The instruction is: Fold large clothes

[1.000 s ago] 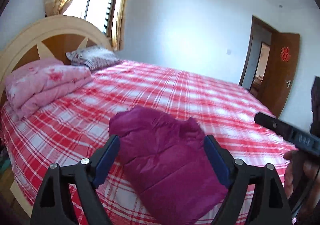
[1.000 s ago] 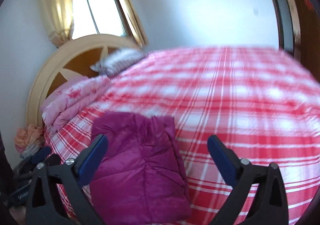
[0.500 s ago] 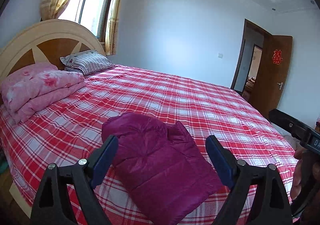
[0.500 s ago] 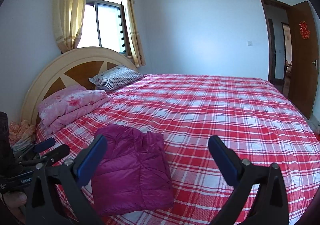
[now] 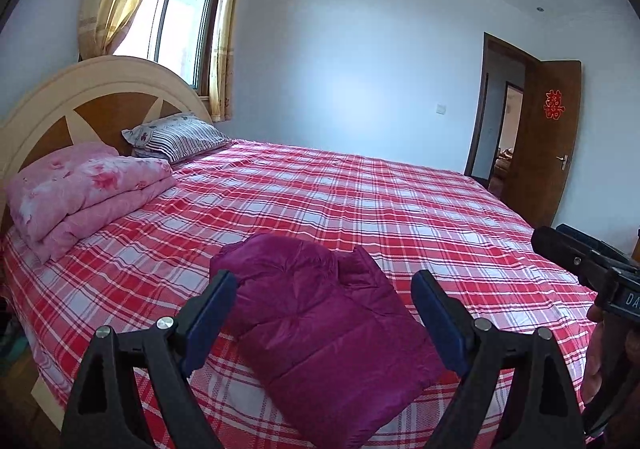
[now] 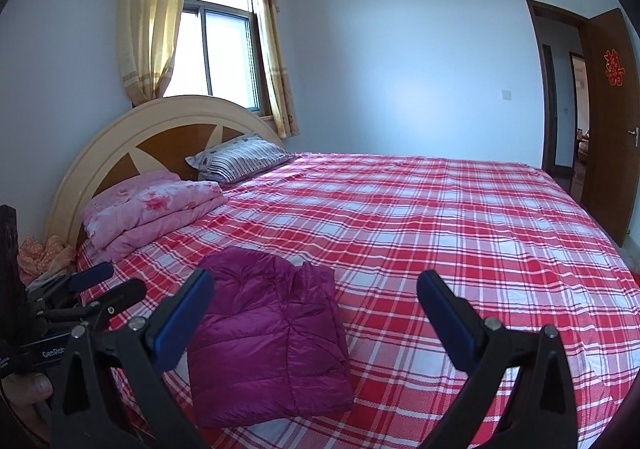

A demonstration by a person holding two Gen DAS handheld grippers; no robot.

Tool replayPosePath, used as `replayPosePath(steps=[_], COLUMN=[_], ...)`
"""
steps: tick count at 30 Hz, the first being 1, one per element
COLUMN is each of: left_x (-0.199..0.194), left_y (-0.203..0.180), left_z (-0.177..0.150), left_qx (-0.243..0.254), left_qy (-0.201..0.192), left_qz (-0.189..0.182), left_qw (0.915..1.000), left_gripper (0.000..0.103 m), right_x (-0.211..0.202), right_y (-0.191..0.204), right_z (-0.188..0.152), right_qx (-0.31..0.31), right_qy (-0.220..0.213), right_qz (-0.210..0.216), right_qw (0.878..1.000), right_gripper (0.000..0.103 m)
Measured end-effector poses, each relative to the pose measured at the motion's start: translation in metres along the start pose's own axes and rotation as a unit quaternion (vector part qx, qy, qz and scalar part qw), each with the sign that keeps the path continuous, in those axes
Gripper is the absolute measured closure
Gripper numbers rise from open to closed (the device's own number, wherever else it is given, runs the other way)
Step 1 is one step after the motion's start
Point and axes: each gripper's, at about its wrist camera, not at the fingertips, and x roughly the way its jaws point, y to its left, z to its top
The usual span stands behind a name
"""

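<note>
The folded magenta jacket point(image 5: 320, 333) lies near the bed's near edge, below and between the spread jaws of the left gripper point(image 5: 322, 289), not touched. The right gripper point(image 6: 316, 289), also spread, hangs beside it over the wide bare checked sheet point(image 6: 460, 233).

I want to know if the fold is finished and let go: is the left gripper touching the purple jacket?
Apart. The right wrist view shows the left gripper beside the purple jacket, with checked sheet between them.
</note>
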Motion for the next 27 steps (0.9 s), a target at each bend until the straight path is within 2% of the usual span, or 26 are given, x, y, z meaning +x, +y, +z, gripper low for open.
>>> replayPosePath(steps=[12, 27], left_x=[0.000, 0.002], left_y=[-0.004, -0.006], left_z=[-0.001, 0.000], left_qx=[0.003, 0.009], left_qy=[0.005, 0.012], left_qz=[-0.002, 0.015], left_qw=[1.0000, 0.9998], left_gripper=[0.013, 0.013], right_x=[-0.018, -0.014], right_y=[0.009, 0.009], right_z=[0.004, -0.001], right_qx=[-0.011, -0.011], right_qy=[-0.032, -0.023], right_qz=[0.017, 0.016], right_qw=[0.999, 1.000], right_gripper=[0.000, 0.000])
